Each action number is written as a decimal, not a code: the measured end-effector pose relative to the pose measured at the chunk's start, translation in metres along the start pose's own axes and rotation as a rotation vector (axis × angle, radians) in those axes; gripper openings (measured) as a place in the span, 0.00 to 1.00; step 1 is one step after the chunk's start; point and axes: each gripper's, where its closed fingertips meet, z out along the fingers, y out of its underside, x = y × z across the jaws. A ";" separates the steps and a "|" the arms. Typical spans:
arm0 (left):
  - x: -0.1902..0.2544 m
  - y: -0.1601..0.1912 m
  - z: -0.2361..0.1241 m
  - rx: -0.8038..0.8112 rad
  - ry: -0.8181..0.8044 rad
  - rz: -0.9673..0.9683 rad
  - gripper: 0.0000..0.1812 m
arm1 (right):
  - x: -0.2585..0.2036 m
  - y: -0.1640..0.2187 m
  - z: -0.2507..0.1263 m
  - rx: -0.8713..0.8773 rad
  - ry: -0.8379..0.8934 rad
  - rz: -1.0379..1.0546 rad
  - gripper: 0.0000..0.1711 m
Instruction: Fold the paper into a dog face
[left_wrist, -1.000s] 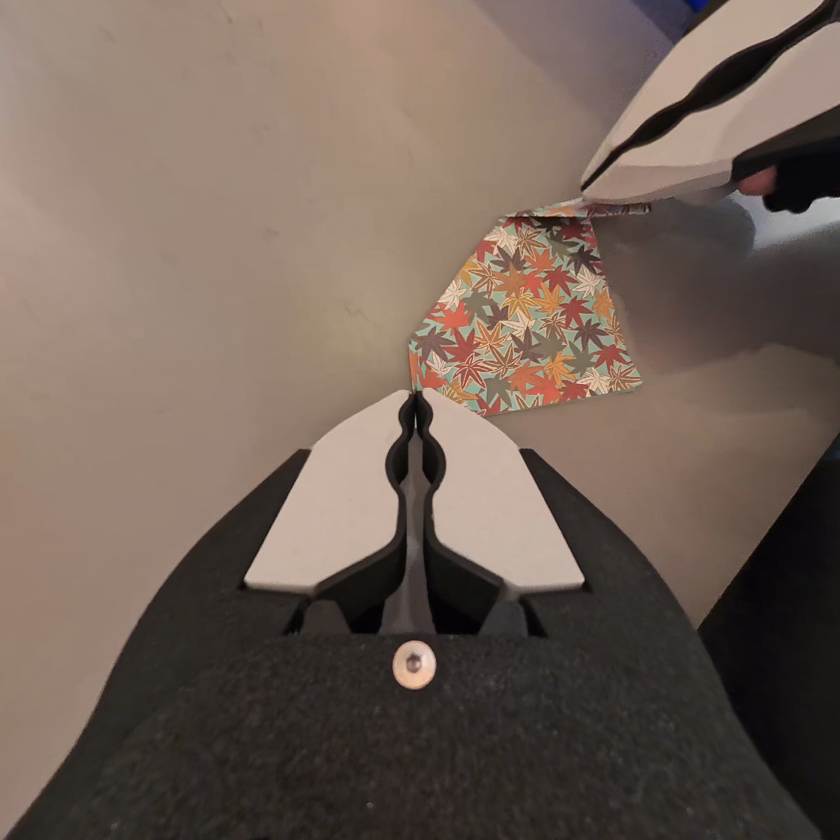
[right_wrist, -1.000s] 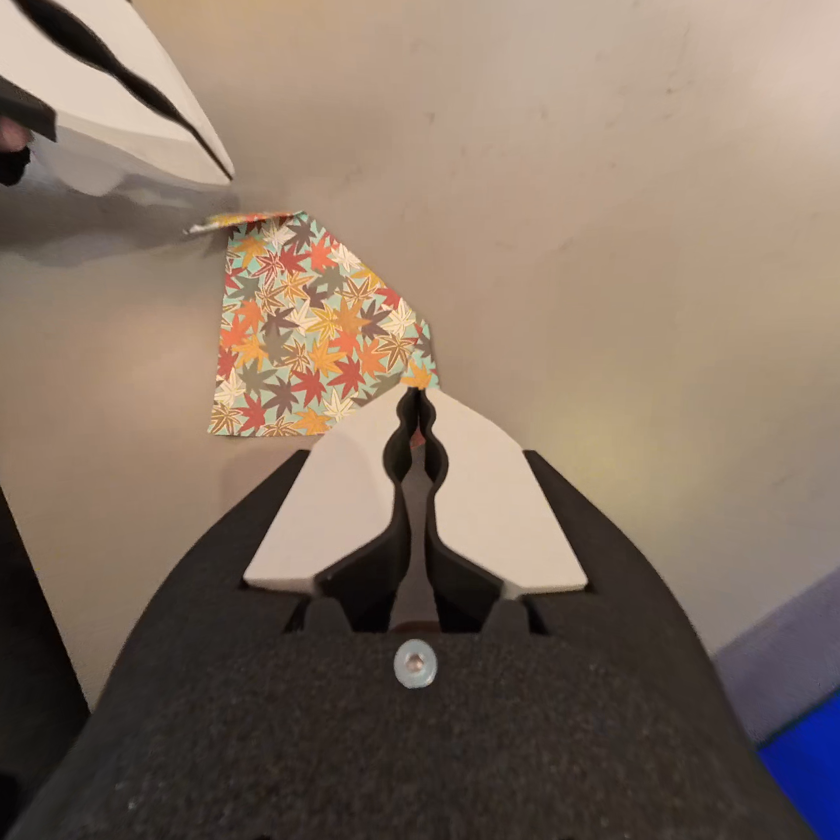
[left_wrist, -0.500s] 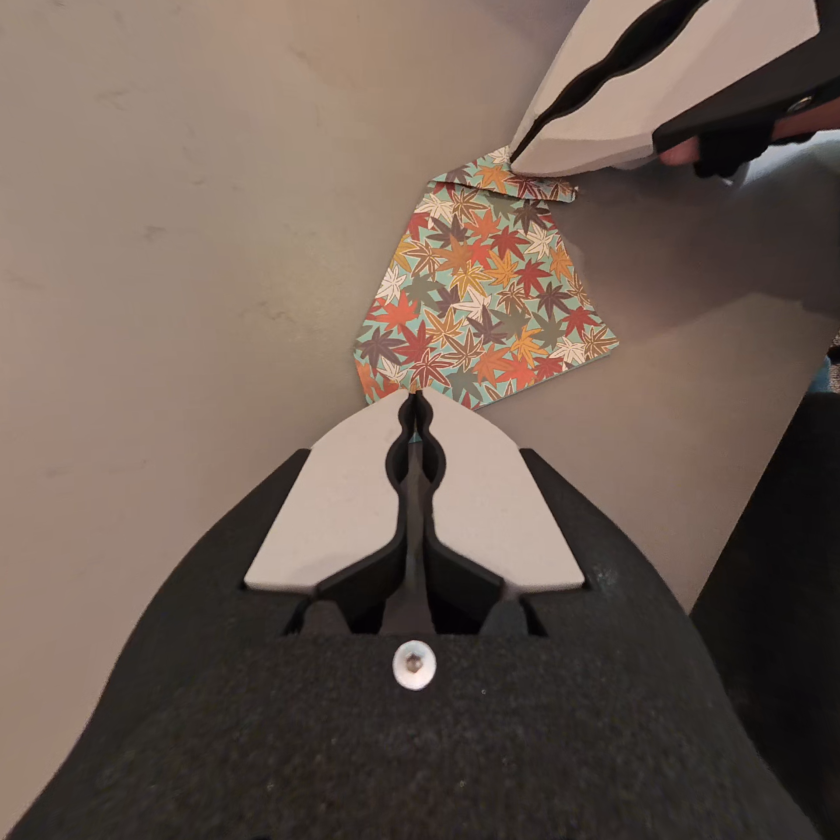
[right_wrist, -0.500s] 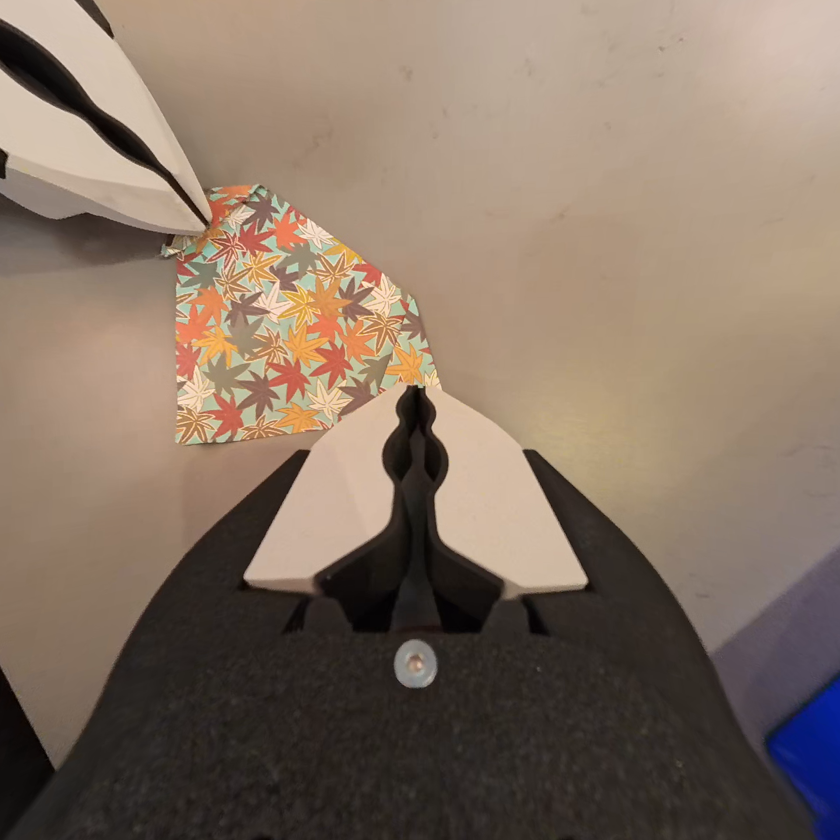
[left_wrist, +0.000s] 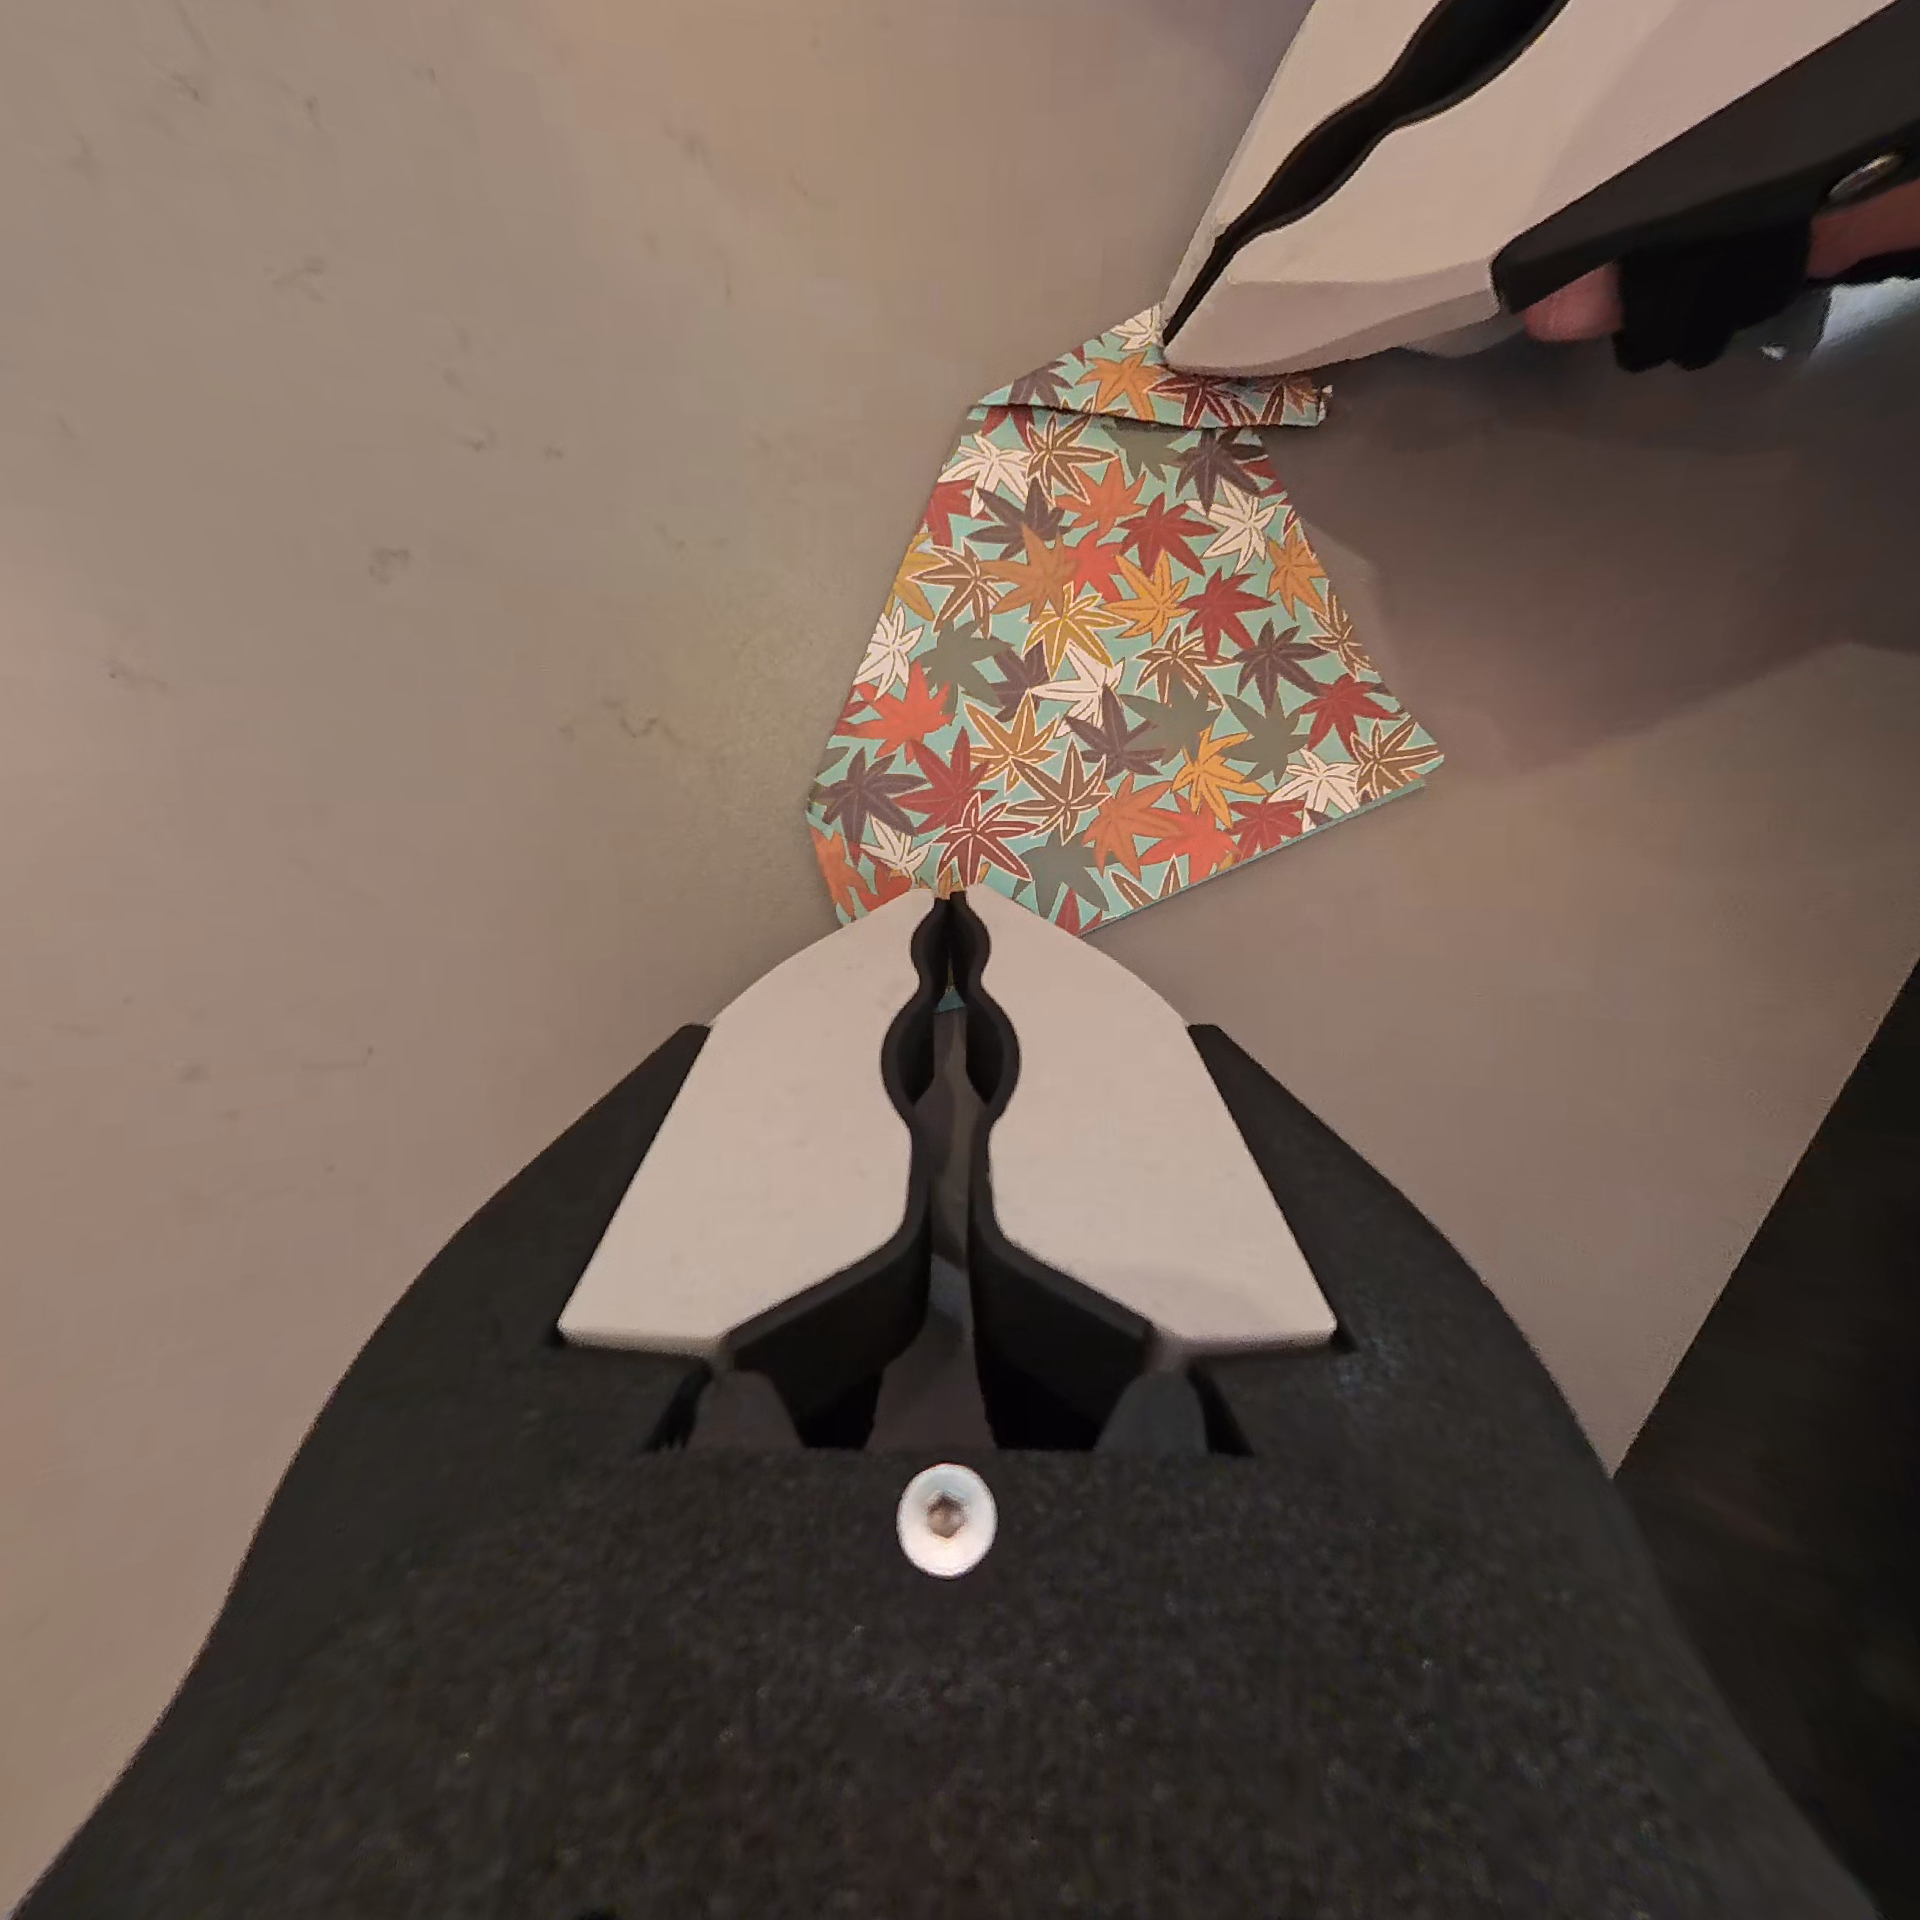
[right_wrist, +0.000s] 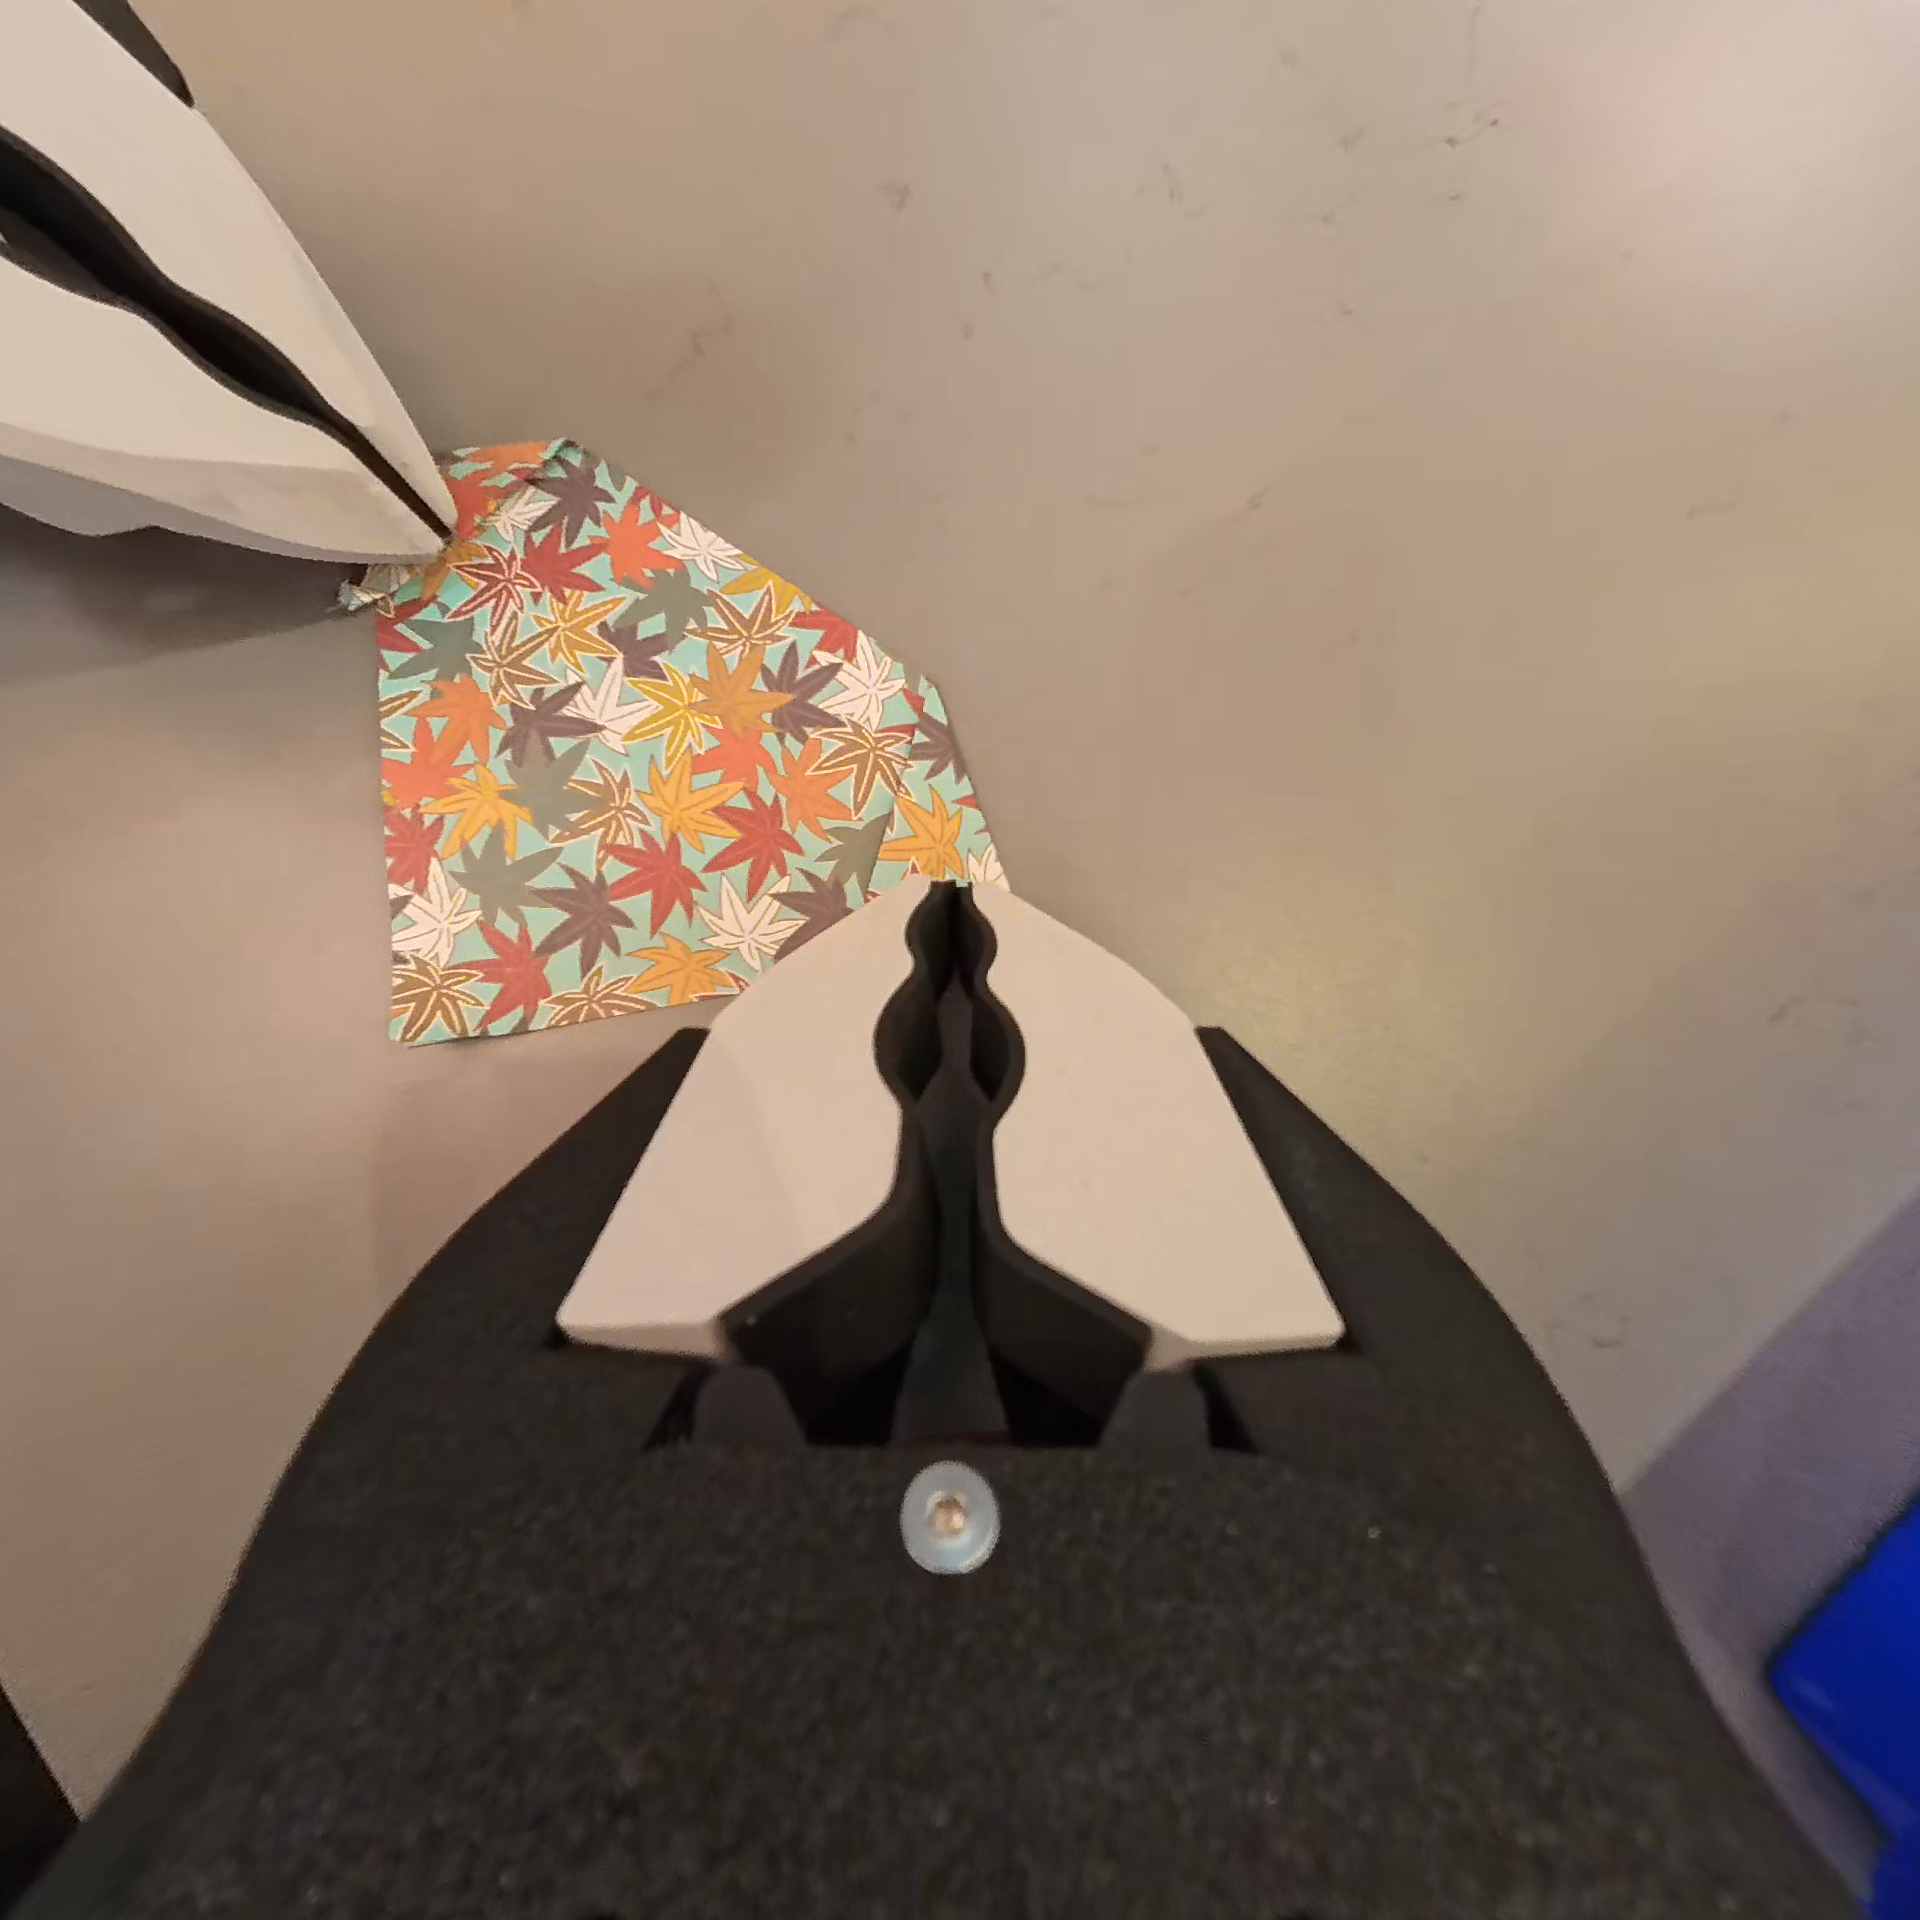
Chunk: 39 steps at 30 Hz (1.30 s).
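Observation:
A folded paper (left_wrist: 1112, 675) printed with autumn leaves on teal lies flat on the beige table (left_wrist: 416, 520); it also shows in the right wrist view (right_wrist: 644, 779). My left gripper (left_wrist: 951, 906) is shut, its tip resting on the paper's near corner, where a small flap is folded over. It shows in the right wrist view (right_wrist: 431, 530) on the far left corner. My right gripper (right_wrist: 951, 891) is shut, its tip at the opposite corner. In the left wrist view it (left_wrist: 1179, 332) presses on a narrow folded flap (left_wrist: 1164, 395).
The table edge runs along the right of the left wrist view, with a dark surface (left_wrist: 1818, 1351) beyond it. In the right wrist view a grey-purple floor (right_wrist: 1766, 1351) and a blue object (right_wrist: 1849, 1714) lie past the table's edge. A person's fingertip (left_wrist: 1569, 307) holds the right gripper. Across from one pair of fingers to the other is roughly 12 cm.
The corner flap at the right gripper, raised a second ago, now lies folded flat on the paper. Both grippers have moved in over the paper's corners and stayed shut.

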 end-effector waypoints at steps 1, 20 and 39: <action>0.000 0.000 0.000 0.002 0.001 0.001 0.00 | 0.000 0.000 0.000 -0.003 0.008 -0.007 0.00; -0.005 0.018 -0.015 -0.003 0.013 -0.010 0.00 | -0.033 0.003 -0.003 -0.022 -0.035 -0.041 0.00; 0.018 -0.011 -0.026 0.072 0.057 0.140 0.00 | -0.033 0.002 -0.003 0.000 -0.050 -0.078 0.00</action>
